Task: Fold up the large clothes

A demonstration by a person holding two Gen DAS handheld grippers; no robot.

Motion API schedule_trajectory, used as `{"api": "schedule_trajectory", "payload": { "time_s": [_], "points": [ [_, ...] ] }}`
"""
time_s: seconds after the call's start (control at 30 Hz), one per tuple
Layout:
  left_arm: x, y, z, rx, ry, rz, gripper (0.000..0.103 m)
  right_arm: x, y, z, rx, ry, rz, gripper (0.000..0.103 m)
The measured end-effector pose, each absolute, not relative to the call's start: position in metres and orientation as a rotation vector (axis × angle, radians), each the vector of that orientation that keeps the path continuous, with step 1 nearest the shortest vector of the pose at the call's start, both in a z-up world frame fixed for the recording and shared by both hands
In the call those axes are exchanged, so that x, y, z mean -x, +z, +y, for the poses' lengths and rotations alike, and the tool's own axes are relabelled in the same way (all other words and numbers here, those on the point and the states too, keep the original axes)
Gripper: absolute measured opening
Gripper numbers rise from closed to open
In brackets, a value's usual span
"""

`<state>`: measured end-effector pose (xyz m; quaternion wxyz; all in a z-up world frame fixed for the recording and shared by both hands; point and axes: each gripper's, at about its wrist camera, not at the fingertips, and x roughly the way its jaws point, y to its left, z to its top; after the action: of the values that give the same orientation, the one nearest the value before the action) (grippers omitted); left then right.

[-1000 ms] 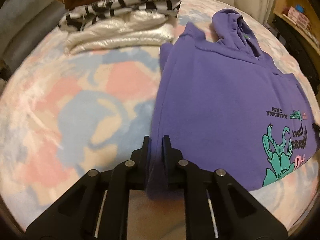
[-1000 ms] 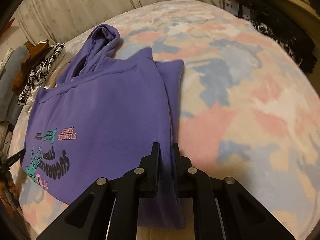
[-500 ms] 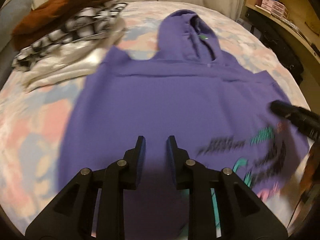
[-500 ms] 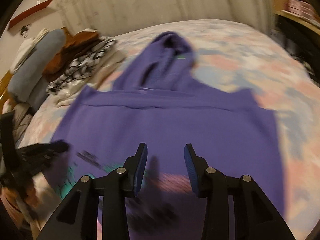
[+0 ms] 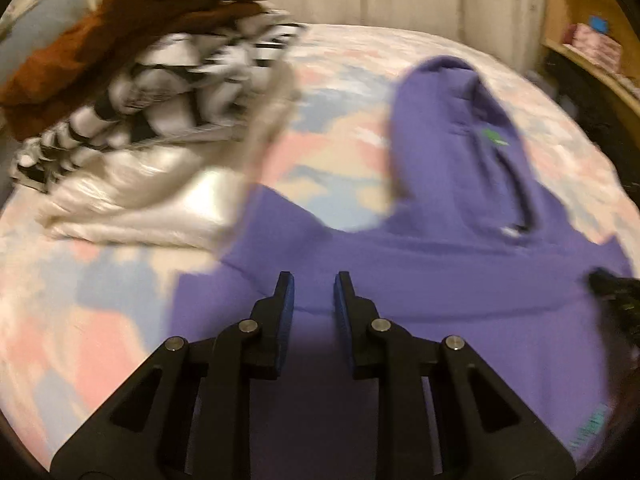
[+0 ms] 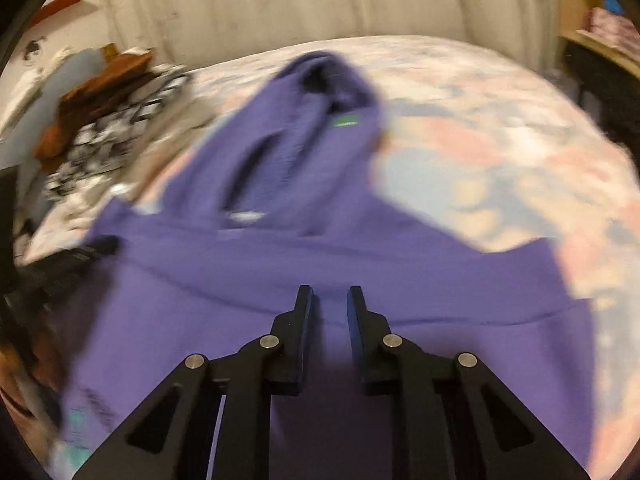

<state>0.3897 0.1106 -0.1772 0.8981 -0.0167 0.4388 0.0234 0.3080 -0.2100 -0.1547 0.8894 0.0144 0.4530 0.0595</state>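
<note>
A purple hoodie (image 5: 460, 292) lies flat on the pastel bedspread (image 5: 100, 320), hood (image 5: 460, 128) pointing to the far side; it also shows in the right wrist view (image 6: 280, 264). My left gripper (image 5: 314, 286) is open and empty, hovering over the hoodie's upper body near its left shoulder. My right gripper (image 6: 330, 300) is open and empty over the chest just below the hood (image 6: 320, 120). Each gripper appears blurred at the other view's edge. Both views are motion-blurred.
A stack of folded clothes (image 5: 132, 92), brown, black-and-white and cream, sits on the bed at the far left, also in the right wrist view (image 6: 104, 120). A wooden shelf (image 5: 592, 40) stands at the right. A curtain (image 6: 320, 0) hangs behind the bed.
Both grippers let go of the hoodie's bottom corners, opened, and moved forward over the body toward the shoulders and hood.
</note>
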Motion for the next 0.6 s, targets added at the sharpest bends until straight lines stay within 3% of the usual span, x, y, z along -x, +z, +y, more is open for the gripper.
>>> {"api": "schedule_trajectory", "payload": {
  "time_s": [0.07,0.23,0.43,0.6],
  "points": [
    [-0.397,-0.184,0.132,0.096,0.034,0.935,0.012,-0.314,-0.161,-0.244,0.018,-0.009,0.941,0.017],
    [-0.395,-0.188,0.14,0.106,0.007,0.931,0.01,-0.315,-0.169,-0.321,-0.129,-0.064,0.949,0.015],
    [-0.395,-0.188,0.133,0.062,0.022,0.934,0.01,-0.315,-0.169,-0.312,-0.017,-0.092,0.946,0.016],
    [-0.386,-0.18,0.122,0.029,0.03,0.943,0.012,-0.295,-0.163,-0.295,-0.033,-0.09,0.946,0.022]
  ]
}}
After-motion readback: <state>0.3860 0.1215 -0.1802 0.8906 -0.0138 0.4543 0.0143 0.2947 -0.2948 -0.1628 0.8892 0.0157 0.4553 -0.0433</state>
